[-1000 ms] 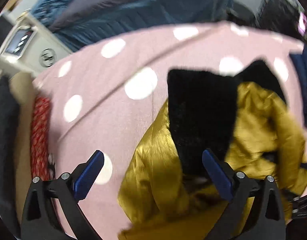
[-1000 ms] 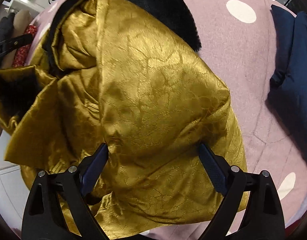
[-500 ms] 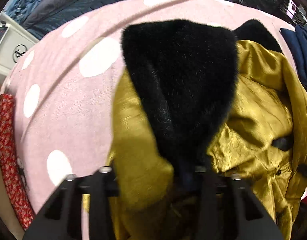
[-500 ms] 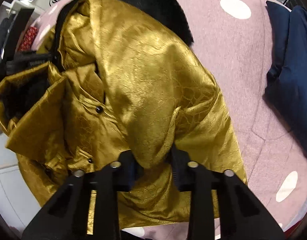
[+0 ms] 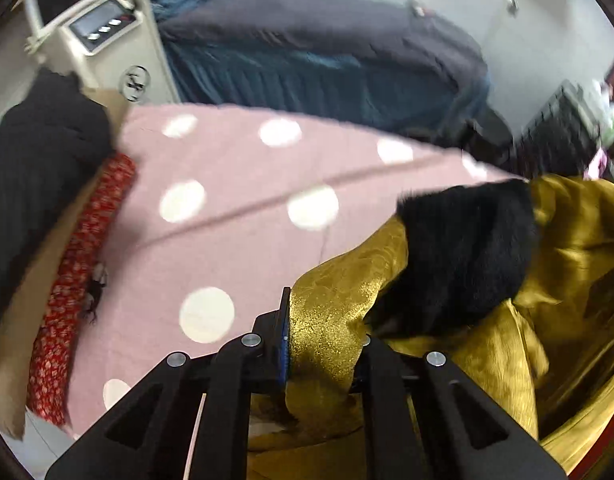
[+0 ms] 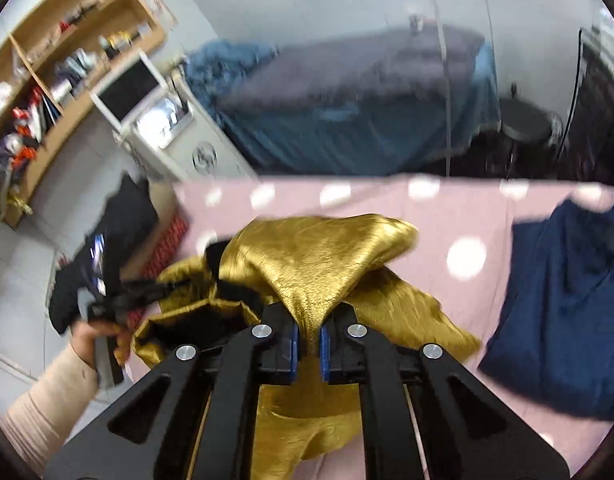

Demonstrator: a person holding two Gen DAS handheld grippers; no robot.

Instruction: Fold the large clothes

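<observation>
Both wrist cameras look forward, close over the gold jacket [image 5: 487, 360], sharing the polka-dot cover [image 6: 459, 208].

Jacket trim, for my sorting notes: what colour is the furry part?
Black fur on the gold jacket, clearest in the left wrist view.

The left gripper [image 5: 323, 344] and right gripper [image 6: 307, 340] were each clamped on gold cloth at lower centre, while the bare left hand [image 6: 97, 338] gripped its handle at lower left.

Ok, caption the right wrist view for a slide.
Right gripper pinching the gold jacket above the polka-dot cover.
</observation>
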